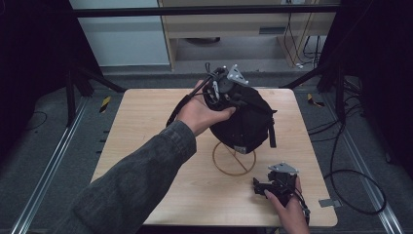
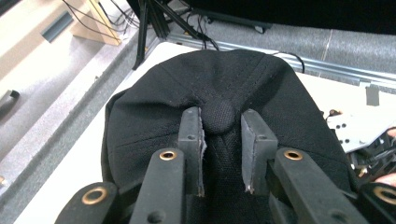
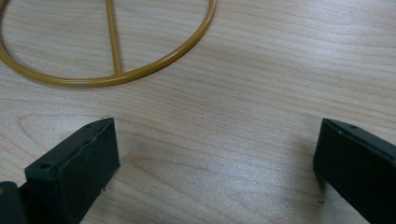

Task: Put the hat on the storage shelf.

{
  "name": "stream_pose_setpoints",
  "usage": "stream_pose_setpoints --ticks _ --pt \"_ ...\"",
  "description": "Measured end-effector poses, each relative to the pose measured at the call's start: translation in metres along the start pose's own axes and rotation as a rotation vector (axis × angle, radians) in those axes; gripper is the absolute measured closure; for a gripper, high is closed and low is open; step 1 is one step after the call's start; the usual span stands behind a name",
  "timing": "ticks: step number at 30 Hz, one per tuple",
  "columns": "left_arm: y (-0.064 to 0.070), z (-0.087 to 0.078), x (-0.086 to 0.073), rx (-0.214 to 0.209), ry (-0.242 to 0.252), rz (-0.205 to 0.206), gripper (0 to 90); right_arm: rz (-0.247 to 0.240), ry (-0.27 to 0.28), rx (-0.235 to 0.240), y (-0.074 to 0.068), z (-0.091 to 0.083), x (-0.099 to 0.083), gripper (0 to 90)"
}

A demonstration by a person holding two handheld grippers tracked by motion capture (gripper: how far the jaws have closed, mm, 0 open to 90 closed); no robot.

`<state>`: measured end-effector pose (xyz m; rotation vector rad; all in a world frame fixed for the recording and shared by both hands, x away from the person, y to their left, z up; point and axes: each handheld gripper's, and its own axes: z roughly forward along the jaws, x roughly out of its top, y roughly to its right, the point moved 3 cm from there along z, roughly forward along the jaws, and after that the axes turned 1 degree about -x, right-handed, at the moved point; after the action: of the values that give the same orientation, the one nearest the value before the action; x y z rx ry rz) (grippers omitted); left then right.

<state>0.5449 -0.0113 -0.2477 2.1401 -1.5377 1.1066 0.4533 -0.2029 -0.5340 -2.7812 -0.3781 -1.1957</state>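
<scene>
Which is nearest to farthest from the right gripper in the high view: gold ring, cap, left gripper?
From the right gripper, at the table's near right:
1. Gold ring, flat on the table just up and left of it.
2. Cap, above the ring, mid-table.
3. Left gripper, on the cap's far top side.

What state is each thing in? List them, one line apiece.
Black fabric cap: held at its top button, above the ring.
Gold wire ring stand: base flat on the table, partly under the cap.
Left gripper: jaws closed on the button.
Right gripper: jaws wide open, low over bare wood.
Light wooden table: bears the stand.
</scene>
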Motion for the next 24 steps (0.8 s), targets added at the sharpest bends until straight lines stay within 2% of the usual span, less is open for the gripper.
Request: stream_pose_setpoints --ticks 16,24 --pt "0.007 0.016 -0.011 -0.01 -0.035 0.012 71.2 -0.004 0.002 -0.002 0.0 0.0 0.0 0.4" --pt "0.006 0.019 -0.016 -0.009 -0.04 0.006 69.4 -0.004 0.002 -0.002 0.0 0.0 0.0 0.3"
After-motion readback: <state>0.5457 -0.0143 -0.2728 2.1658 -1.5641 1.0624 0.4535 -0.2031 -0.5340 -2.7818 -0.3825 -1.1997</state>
